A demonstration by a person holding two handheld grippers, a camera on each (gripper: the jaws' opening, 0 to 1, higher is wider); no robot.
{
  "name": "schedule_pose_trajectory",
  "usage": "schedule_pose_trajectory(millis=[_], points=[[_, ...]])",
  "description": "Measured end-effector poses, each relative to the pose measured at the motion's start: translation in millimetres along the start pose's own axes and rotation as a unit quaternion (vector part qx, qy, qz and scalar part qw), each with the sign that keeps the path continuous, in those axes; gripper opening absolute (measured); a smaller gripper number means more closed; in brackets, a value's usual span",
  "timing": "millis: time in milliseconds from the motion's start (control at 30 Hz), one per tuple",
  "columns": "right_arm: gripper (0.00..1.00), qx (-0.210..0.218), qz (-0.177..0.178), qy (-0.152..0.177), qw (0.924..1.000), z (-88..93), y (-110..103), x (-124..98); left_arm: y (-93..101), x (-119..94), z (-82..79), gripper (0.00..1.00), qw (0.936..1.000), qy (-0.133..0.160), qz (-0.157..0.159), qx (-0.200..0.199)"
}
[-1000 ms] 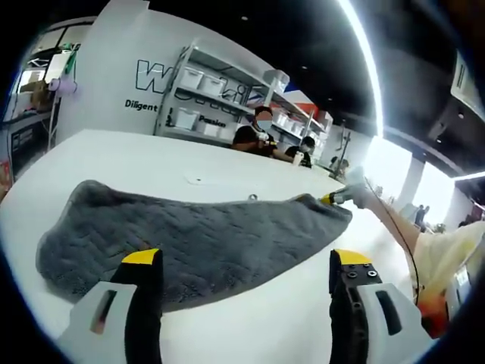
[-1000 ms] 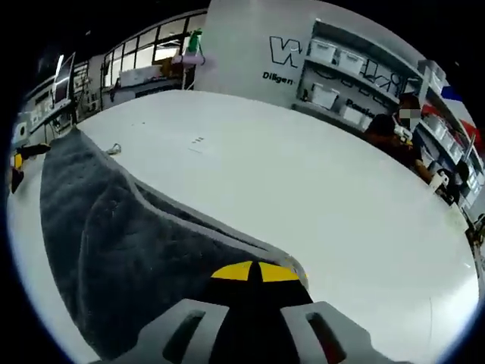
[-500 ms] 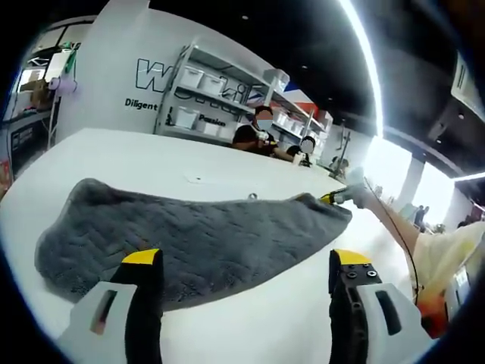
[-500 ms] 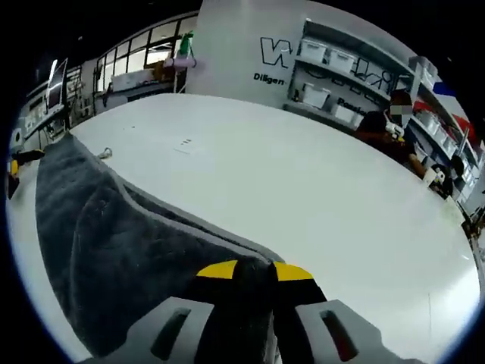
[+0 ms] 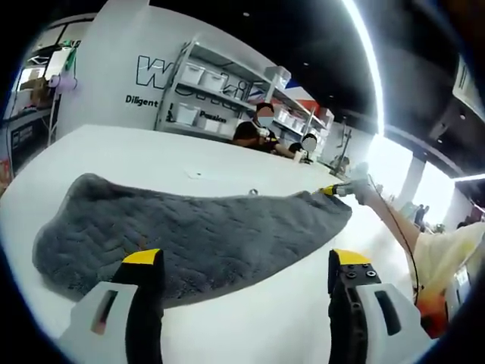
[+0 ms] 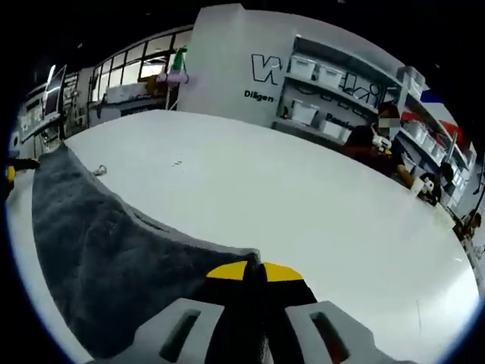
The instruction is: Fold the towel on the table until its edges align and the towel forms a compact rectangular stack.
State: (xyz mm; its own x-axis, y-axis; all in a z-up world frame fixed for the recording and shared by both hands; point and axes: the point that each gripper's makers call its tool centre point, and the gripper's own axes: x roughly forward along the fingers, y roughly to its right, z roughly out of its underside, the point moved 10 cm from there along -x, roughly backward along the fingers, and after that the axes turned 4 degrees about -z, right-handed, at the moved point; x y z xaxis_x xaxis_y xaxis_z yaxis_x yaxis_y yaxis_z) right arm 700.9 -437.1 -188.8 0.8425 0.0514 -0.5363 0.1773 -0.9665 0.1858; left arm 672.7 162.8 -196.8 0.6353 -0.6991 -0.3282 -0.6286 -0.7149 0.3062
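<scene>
On the broad white table [image 5: 250, 334], the dark grey quilted fabric towel [image 5: 189, 235] lies spread out w/ a herringbone stitch pattern, long axis running across the left gripper view. It looks already doubled along one side: in the right gripper view a raised fold edge runs diagonally down the towel [image 6: 98, 258] toward the jaws.

Left gripper [image 5: 239, 265]: jaws wide apart, yellow-tipped, holding nothing, hovering just in front of the towel's near edge, not touching it as far as can be told.

Right gripper [image 6: 256, 271]: jaws pinched together on a corner of the towel, cloth bunched right at the yellow tips. From the left gripper view that same gripper [image 5: 337, 189] shows at the towel's far right corner, which is lifted a bit off the table.

Step in hand, judging by this: mid-fold. One corner is gripped & raised, the opposite end is still flat and free. The stack isn't compact yet; the towel is still long & its edges aren't matched.

Next move likely calls for:
- left gripper to come down and close on the near edge or corner, so both ends of one side are held;
- then carry that side over to the far side, keeping it taut so the edges line up;
- lay down flat & let go.

Risk: w/ only one corner held, the cloth may drag or skew.

Background: white shelving w/ storage bins [image 5: 204, 83], seated people [image 5: 254, 133] behind the table.
</scene>
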Motion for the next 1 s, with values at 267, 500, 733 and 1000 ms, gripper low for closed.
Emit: schedule_pose_trajectory(millis=[267, 500, 733, 1000], points=[[0.03, 0.016, 0.027, -0.002, 0.9995, 0.3, 13, 11, -2.7, -1, -1.2, 0.87, 1.0, -0.002, -0.003, 0.0], [0.05, 0.0, 0.059, -0.047, 0.9972, 18.1, 18, 28, -2.2, -1, -1.6, 0.87, 1.0, -0.002, -0.003, -0.002], [0.19, -0.027, 0.082, -0.059, 0.9945, 11.2, 24, 26, -1.5, -1, -1.9, 0.87, 1.0, 0.0, -0.002, -0.004], [0.41, -0.05, 0.097, -0.064, 0.9919, -0.7, 18, -4, -2.5, -1, -1.8, 0.87, 1.0, -0.002, -0.004, -0.005]])
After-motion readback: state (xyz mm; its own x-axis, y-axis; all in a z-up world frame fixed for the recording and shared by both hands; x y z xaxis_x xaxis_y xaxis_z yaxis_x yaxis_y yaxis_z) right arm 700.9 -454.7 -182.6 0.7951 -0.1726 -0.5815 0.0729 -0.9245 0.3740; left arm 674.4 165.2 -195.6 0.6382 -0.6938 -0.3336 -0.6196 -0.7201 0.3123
